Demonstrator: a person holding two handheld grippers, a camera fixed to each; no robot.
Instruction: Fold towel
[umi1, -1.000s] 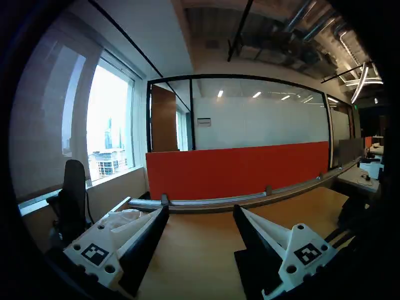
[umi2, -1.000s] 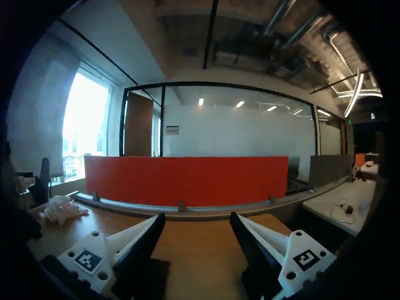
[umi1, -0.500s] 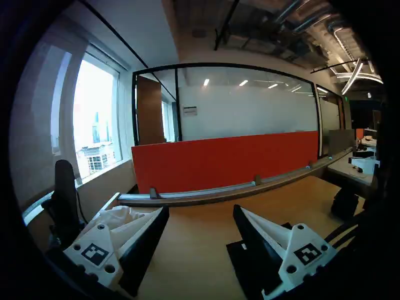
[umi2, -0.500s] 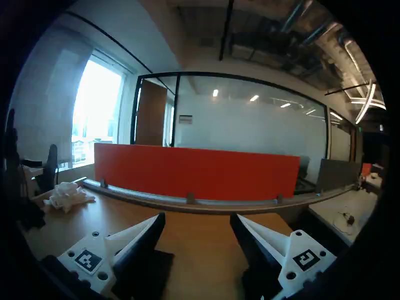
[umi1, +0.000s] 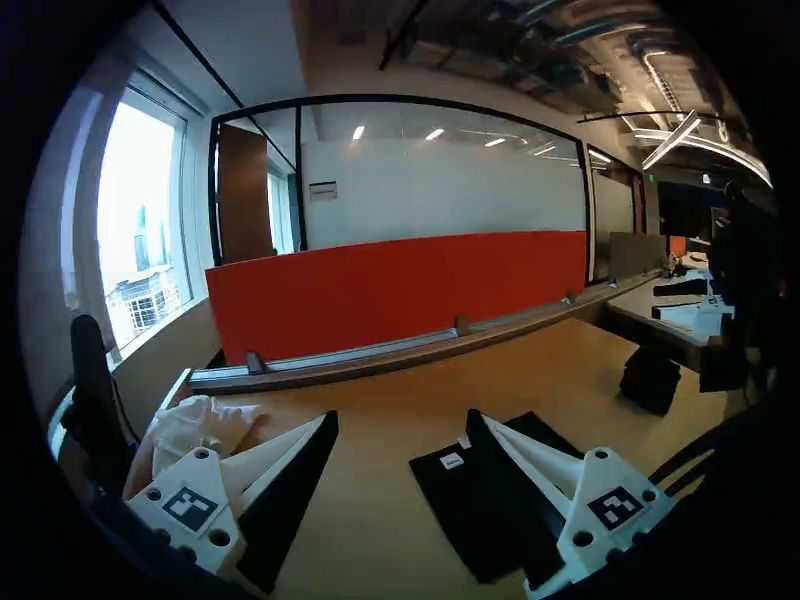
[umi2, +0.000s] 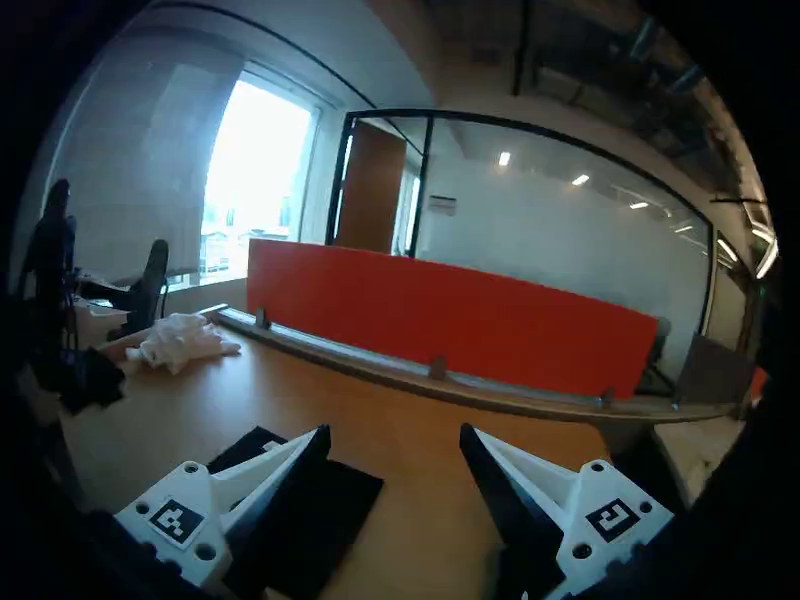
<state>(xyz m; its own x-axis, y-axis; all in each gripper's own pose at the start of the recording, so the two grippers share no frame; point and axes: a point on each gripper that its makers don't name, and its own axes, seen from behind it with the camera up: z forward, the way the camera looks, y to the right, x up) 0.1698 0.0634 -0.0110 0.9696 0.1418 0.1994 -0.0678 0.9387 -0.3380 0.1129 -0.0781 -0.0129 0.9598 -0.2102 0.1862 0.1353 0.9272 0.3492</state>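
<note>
Towel (umi1: 475, 500), one, black, flat on near part of wooden table (umi1: 520, 365), close by left gripper (umi1: 400, 415) and right gripper (umi2: 393, 430), both with fingers apart and empty, one crumpled white cloth (umi1: 195, 425) far left

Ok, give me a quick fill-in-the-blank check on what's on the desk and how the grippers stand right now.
1. The towel lying flat on the wooden desk is ____ in colour.
2. The crumpled cloth at the desk's window end is ____ in colour.
3. The left gripper and the right gripper are both ____, holding nothing.

Missing words: black; white; open
</note>
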